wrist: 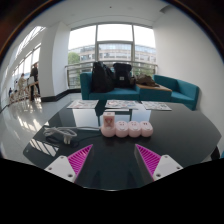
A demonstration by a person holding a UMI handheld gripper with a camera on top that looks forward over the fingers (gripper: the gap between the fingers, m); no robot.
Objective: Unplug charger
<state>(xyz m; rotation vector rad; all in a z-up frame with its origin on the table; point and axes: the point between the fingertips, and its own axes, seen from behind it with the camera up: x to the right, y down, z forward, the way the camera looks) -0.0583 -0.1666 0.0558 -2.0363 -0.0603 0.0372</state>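
Note:
A pink power strip (128, 129) lies on the dark glossy table (110, 160), beyond my fingers. A pinkish charger (108, 121) stands upright, plugged into the strip's left end. A dark cable (62, 131) runs off to the left of it across the table. My gripper (114, 159) is open and empty, its magenta pads (80, 157) spread wide apart, well short of the strip.
Papers (120, 104) lie along the table's far edge. Behind it stands a teal sofa (165, 92) with dark bags (110, 76) in front of large windows. A person (34, 80) stands at the far left by the window wall.

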